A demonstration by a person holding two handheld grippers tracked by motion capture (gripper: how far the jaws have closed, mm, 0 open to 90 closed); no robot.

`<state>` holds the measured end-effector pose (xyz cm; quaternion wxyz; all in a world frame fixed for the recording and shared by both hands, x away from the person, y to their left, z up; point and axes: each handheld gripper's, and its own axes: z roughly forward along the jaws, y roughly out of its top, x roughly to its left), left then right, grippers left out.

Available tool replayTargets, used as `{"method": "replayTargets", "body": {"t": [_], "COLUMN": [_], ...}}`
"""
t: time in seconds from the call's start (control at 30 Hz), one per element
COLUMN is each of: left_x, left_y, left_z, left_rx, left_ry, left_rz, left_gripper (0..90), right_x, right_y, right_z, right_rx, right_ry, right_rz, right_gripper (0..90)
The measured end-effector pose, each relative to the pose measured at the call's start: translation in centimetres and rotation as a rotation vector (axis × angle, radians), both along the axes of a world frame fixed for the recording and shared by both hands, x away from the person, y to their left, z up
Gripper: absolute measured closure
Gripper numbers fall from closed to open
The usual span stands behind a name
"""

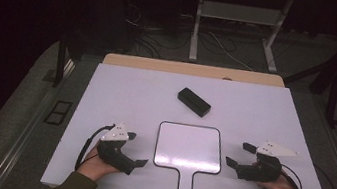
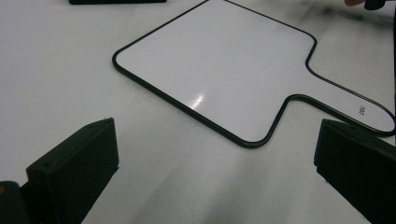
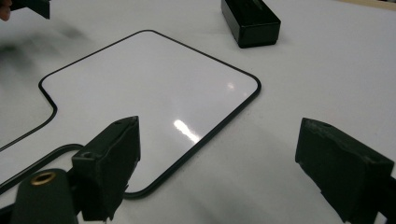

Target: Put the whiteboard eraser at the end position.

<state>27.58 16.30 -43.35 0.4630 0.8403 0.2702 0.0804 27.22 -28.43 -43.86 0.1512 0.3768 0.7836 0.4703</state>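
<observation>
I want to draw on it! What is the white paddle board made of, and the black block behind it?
The paddle board looks like glossy whiteboard with a thin black rim: lamp glints shine on it. Probably coated plastic or metal; I cannot tell which. The black block looks like smooth hard plastic, faintly shiny along its edges.

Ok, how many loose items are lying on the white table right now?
2: a white paddle-shaped whiteboard with black edging at the near centre, and a black rectangular block behind it. Nothing seems hidden.

The black block (image 2: 117, 1) is cut off by the left gripper view's top edge; the paddle-shaped whiteboard's (image 2: 224, 65) handle marking is unreadably small.
</observation>
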Motion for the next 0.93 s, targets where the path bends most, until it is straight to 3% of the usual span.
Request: {"method": "replayTargets", "body": {"t": [0.57,0.93], "left_x": [0.0,0.0], "left_y": [-0.1,-0.1], "left_z": [-0.1,-0.1], "left_rx": [-0.005,0.002], "left_ry": [0.006,0.009], "left_rz": [0.003,-0.004], "left_gripper": [0.0,0.0], "right_x": [-1.6,-1.7], "right_y": [-1.6,-1.5], "right_z": [-0.6,-0.8], "right_rx": [-0.012,-0.031], "right_ry": [0.014,0.012], "right_rz": [-0.009,-0.004], "right_gripper": [12.7,12.7]}}
